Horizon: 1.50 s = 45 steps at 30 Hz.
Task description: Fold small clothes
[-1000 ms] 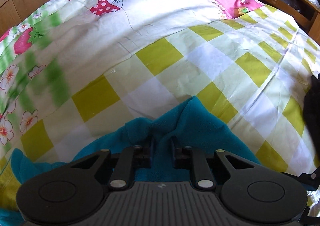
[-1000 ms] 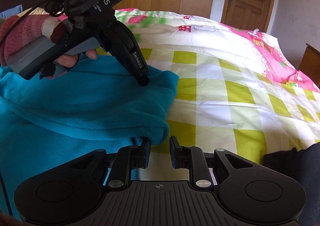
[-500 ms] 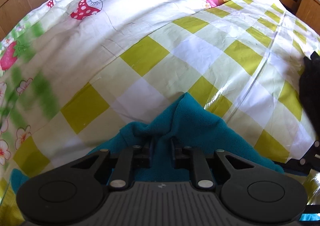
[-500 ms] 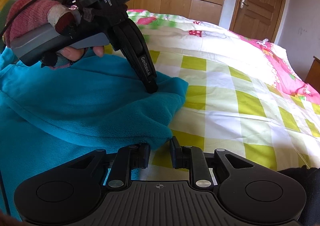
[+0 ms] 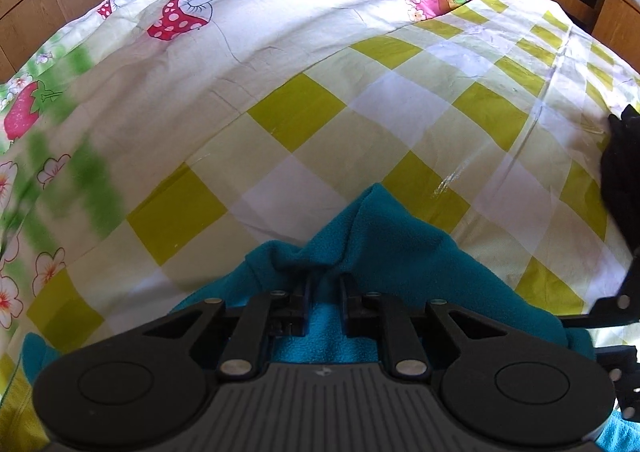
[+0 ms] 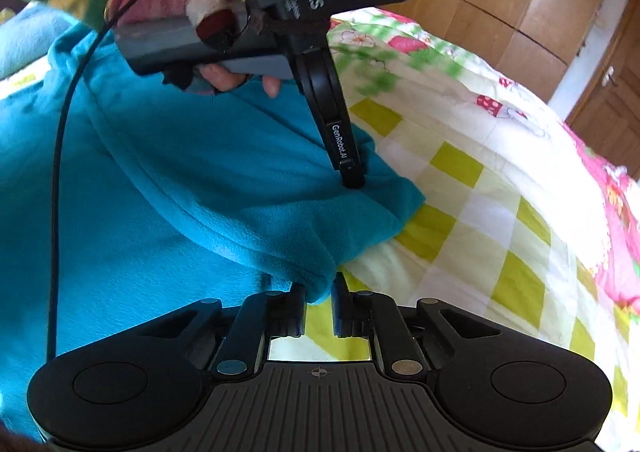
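We are pinching the teal fleece garment (image 6: 168,188) with both grippers. Left gripper (image 5: 325,284) jaws are nearly closed, gripping a bunched fold at 6 o'clock of its view. Right gripper (image 6: 319,289) jaws are narrowly parted, clamping the folded edge's corner. The garment is lying on the yellow-and-white checked quilt (image 5: 304,116), spreading toward 9 o'clock in the right view.

Open quilt (image 5: 320,100) is seen from 10 to 2 o'clock; passage at 3 o'clock is blocked by a black object (image 5: 624,180).
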Each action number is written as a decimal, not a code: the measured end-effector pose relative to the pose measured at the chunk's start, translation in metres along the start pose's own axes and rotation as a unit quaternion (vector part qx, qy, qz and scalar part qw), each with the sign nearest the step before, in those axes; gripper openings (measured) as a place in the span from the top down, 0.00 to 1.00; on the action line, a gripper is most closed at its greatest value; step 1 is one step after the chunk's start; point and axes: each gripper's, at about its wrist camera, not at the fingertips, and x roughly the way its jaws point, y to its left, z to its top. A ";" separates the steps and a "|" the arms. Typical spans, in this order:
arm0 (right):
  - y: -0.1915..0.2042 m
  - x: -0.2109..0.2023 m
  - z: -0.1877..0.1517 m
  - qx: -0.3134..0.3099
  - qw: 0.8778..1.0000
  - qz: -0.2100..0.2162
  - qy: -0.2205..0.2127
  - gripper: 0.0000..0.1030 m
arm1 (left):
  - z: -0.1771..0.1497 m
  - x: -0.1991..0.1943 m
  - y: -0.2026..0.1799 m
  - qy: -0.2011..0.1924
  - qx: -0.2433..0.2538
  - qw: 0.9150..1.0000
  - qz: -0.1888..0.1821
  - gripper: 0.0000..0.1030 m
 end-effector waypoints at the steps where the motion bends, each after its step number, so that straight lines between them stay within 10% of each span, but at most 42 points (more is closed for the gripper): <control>1: 0.002 -0.013 0.003 0.026 1.000 0.007 0.001 0.91 | 0.000 0.000 0.000 -0.004 -0.003 1.000 0.002 0.71; 5: 0.027 -0.042 0.000 0.104 0.993 0.053 0.021 1.00 | -0.001 0.006 -0.001 -0.021 -0.012 0.999 0.027 0.71; 9: 0.032 -0.033 -0.011 0.105 0.994 0.002 0.023 1.00 | -0.001 0.008 -0.009 -0.026 -0.003 0.999 0.044 0.71; 18: -0.027 0.013 -0.017 0.235 0.972 0.009 -0.019 0.69 | -0.007 0.004 0.012 -0.025 -0.053 0.998 0.020 0.70; 22: -0.019 0.025 -0.015 0.241 0.970 0.004 -0.017 0.94 | -0.005 0.004 0.006 -0.024 -0.030 0.999 0.030 0.70; 35: 0.013 -0.021 -0.022 0.197 0.979 -0.036 0.035 1.00 | -0.005 0.020 -0.020 -0.064 0.026 0.991 0.118 0.81; 45: 0.036 -0.052 0.034 0.154 0.988 -0.010 -0.029 0.92 | -0.110 -0.114 0.033 -0.085 -0.152 0.974 0.147 0.73</control>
